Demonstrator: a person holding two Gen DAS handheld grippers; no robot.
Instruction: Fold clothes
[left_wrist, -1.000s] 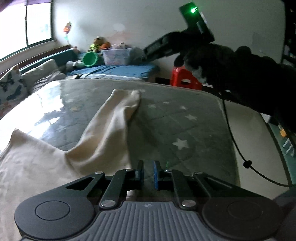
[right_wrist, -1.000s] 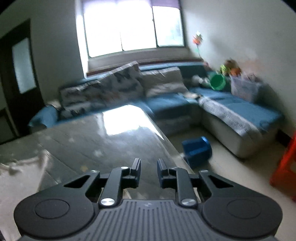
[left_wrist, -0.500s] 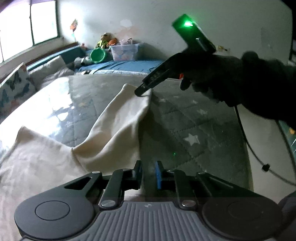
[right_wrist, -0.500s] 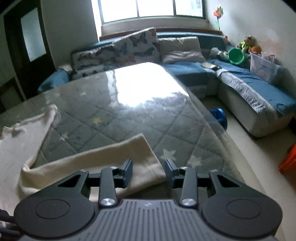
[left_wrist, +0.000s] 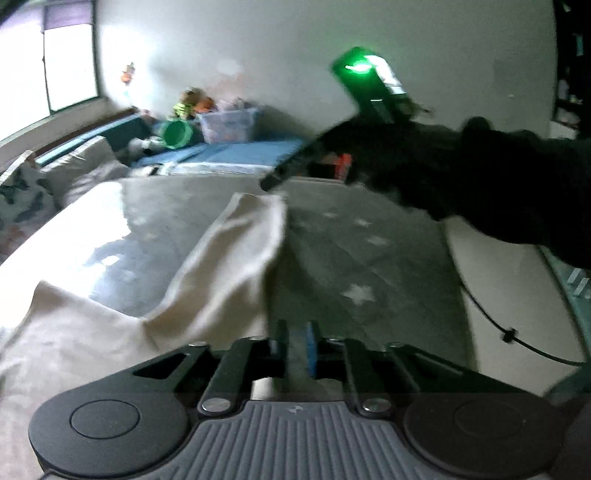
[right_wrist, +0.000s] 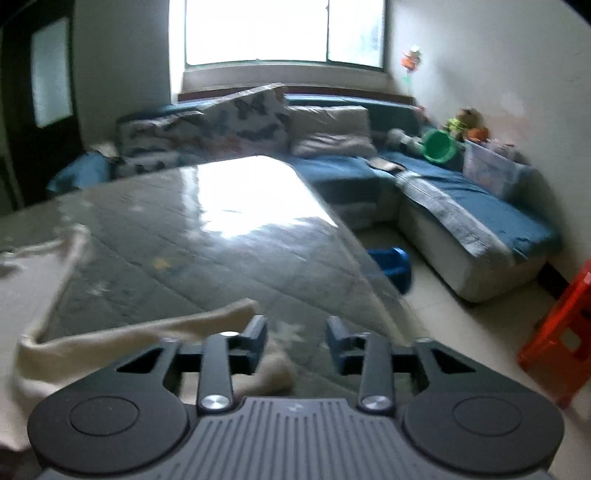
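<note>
A cream garment (left_wrist: 207, 280) lies spread on the grey star-quilted table (left_wrist: 351, 240), one sleeve stretched toward the far edge. My left gripper (left_wrist: 294, 345) hovers low beside the sleeve's base, jaws nearly together with a narrow gap and nothing between them. In the left wrist view the right gripper (left_wrist: 271, 181), held by a black-gloved hand, sits at the sleeve's far end. In the right wrist view my right gripper (right_wrist: 297, 339) is open just over the sleeve cuff (right_wrist: 221, 317), left finger at the cloth, not closed on it.
A blue sofa (right_wrist: 461, 199) with cushions, a green bucket (right_wrist: 437, 146) and a clear storage box (right_wrist: 487, 168) runs along the walls. A blue stool (right_wrist: 393, 266) and a red stool (right_wrist: 557, 325) stand on the floor past the table's right edge. A black cable (left_wrist: 509, 332) hangs at right.
My right gripper has opened wider and come down to the sleeve cuff. The left gripper has stayed low by the sleeve with its view shifting slightly.
</note>
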